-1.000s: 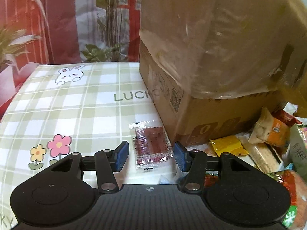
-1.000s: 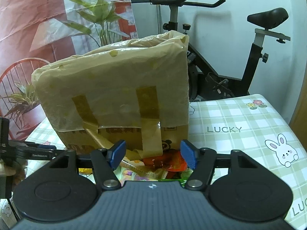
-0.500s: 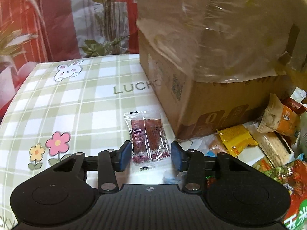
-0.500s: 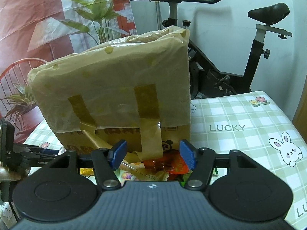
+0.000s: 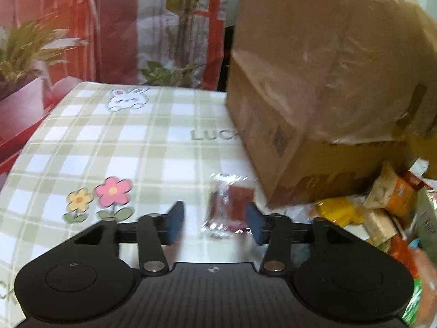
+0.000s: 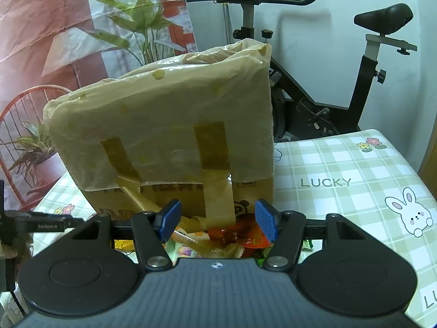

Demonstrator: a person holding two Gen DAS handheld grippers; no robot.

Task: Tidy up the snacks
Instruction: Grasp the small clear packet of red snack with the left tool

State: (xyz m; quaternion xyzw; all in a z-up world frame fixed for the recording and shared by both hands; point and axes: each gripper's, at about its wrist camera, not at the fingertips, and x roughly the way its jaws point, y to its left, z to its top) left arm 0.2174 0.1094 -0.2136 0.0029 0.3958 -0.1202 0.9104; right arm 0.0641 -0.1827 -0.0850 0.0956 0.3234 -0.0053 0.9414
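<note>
A clear packet with a dark red snack sits between the blue pads of my left gripper, on the checked tablecloth. The picture is blurred. The packet looks bunched up and lies close to the right pad, with a wide gap to the left pad. The jaws are opening. My right gripper hangs open over a heap of snack packets, among them an orange-red one; nothing is between its pads. A tall cardboard box wrapped in a plastic bag stands just behind the heap.
The box fills the right of the left wrist view, with a yellow packet and an orange-and-white packet at its foot. An exercise bike stands behind the table. A red chair and plants are at the left.
The left jaws narrowed around the red packet, then widened again. The packet, flat before, now looks bunched up near the right pad. The right gripper has kept still.
</note>
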